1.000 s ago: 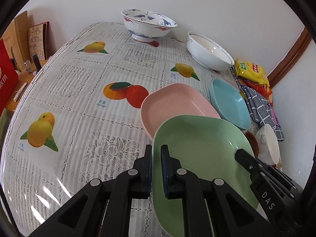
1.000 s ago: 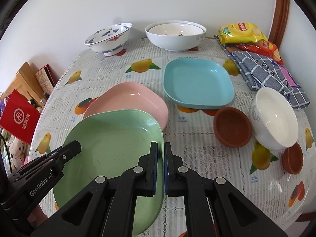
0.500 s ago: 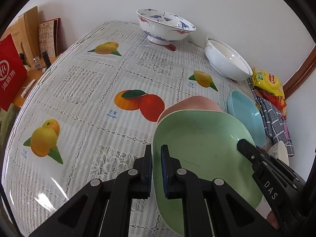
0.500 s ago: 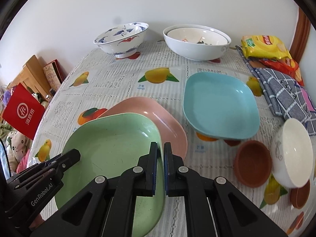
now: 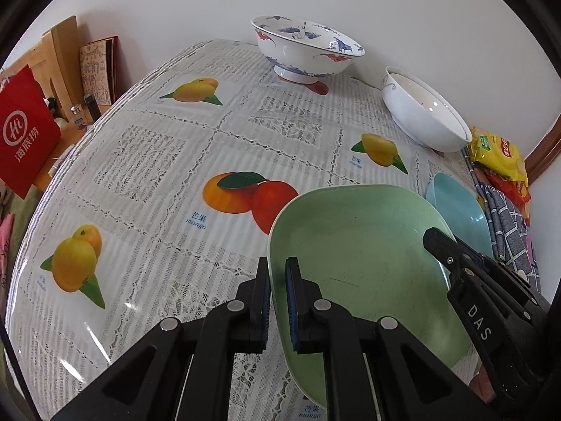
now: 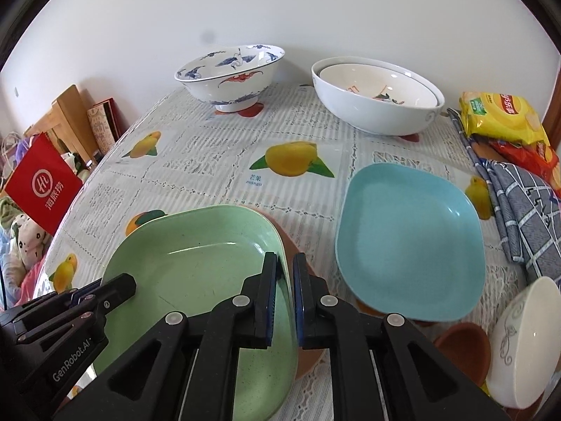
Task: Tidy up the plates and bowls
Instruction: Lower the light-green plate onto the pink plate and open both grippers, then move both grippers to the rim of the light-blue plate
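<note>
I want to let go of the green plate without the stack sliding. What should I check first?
1. Left claw clamped on the green plate rim: ok.
2. Right claw on the opposite rim: ok, though its jaws have just been opening slightly, with the rim between them.
3. Green plate lined up over the pink plate: ok, only a pink sliver shows.
4. Green plate seated flat on the pink one: cannot tell.
5. Blue plate apart from the stack: ok.
</note>
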Demonstrator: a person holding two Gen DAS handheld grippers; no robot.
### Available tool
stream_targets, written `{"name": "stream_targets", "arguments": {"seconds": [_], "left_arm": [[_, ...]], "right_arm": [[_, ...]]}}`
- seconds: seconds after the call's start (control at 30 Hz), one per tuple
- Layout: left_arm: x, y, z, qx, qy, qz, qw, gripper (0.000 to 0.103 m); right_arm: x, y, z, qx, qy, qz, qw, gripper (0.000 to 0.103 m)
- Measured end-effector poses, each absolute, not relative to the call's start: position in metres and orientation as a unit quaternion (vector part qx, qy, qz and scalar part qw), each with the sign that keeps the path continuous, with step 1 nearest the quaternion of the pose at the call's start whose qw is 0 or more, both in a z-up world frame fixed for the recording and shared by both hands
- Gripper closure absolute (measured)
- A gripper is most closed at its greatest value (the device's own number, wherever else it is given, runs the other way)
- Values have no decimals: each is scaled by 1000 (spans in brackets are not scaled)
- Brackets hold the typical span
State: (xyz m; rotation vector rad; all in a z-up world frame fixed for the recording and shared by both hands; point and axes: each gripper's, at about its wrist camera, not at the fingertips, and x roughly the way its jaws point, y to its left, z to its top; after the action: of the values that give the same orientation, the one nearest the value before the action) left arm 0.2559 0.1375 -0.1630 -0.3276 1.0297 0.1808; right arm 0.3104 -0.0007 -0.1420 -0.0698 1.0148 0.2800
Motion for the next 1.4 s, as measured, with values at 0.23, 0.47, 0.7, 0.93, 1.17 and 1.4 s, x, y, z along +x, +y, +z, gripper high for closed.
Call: {"name": "stream_targets", "arguments": {"seconds": [0.23, 0.47, 0.7, 0.93, 1.17, 1.4], "left_arm": [[259, 136, -164, -157, 491, 90, 852, 94], [256, 137, -163, -157, 500, 83, 848, 72], [241, 135, -146, -149, 485, 78, 859, 66], [225, 126, -125, -143, 466, 62, 871, 66], [214, 103, -101, -131, 443, 40, 886, 66], [208, 69, -78, -86, 412, 41, 906, 66]], "right_arm": [[320, 0, -150, -43, 483, 149, 862, 90], [321, -1, -143, -48, 470, 152, 868, 75], [306, -11, -118, -36, 455, 141, 879, 67], [277, -40, -90, -9, 438, 113, 892, 48], [250, -86, -69, 4, 432, 59, 900, 45], [228, -125, -54, -4, 415, -2, 910, 45]]}}
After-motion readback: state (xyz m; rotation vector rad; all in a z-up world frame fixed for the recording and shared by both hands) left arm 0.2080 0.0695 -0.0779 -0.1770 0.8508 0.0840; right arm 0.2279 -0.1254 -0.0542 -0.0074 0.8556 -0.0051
